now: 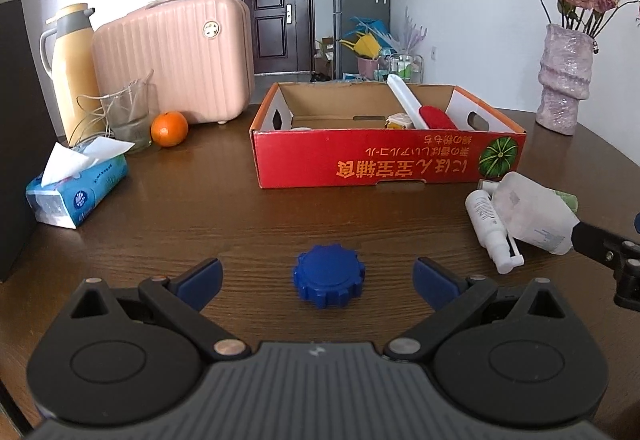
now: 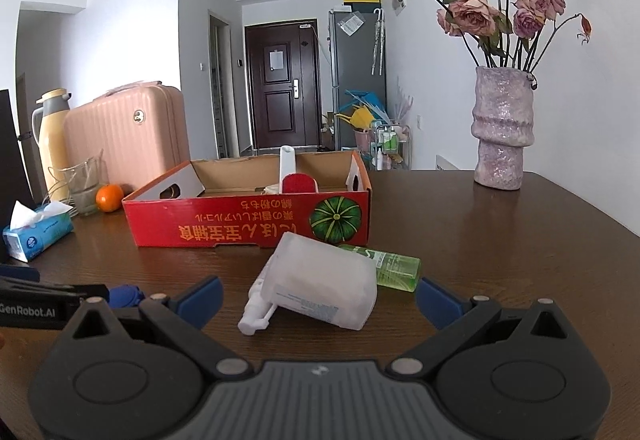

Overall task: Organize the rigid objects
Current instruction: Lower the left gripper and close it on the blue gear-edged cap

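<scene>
Left tool (image 1: 318, 282), released, straddles the blue cap (image 1: 328, 280) at lower centre; right tool (image 2: 319, 298), released, apparently flanks the white bottle (image 2: 324, 286).

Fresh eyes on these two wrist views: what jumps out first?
The red cardboard box with a green pumpkin print, mid-table, already holding a white-handled red brush. Then the blue notched plastic cap between the open left gripper's fingers, and the frosted white plastic bottle lying before the open right gripper.
</scene>
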Motion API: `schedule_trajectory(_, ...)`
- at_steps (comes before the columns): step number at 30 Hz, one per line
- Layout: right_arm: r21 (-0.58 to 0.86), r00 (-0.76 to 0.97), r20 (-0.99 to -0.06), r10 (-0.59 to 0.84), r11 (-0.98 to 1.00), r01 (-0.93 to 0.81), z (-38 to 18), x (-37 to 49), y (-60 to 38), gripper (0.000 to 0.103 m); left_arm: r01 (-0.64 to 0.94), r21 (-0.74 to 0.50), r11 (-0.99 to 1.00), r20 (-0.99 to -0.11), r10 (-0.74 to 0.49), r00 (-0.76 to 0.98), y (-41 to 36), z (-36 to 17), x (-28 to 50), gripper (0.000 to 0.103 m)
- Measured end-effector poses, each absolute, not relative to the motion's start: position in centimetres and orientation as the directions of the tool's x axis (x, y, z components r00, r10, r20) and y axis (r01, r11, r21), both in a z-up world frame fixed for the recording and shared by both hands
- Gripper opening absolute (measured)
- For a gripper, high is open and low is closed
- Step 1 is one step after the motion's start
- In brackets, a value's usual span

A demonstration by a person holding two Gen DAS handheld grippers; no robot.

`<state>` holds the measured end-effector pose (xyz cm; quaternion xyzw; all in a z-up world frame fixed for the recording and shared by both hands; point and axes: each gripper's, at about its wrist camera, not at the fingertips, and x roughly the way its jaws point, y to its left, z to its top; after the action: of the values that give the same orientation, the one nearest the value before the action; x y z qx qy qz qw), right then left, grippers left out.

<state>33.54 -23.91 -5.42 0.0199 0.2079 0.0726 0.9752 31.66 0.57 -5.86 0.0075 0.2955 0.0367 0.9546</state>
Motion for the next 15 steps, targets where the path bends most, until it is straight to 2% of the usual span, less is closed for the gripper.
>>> schedule_trajectory(9, 0.085, 0.896, -0.418, 0.153, 0.988, -0.129, -5.7, 33.9, -24.0, 0.103, -0.081, 0.042, 0.996, -0.661, 0.088, 0.745, 1.3, -8.4, 35.5, 0.103)
schedule_trajectory(15, 0.089, 0.892, -0.426, 0.154, 0.988, -0.128, -5.9, 34.1, -24.0, 0.103, -0.058, 0.045, 0.997, -0.663, 0.073, 0.745, 0.9, -8.9, 36.3, 0.103)
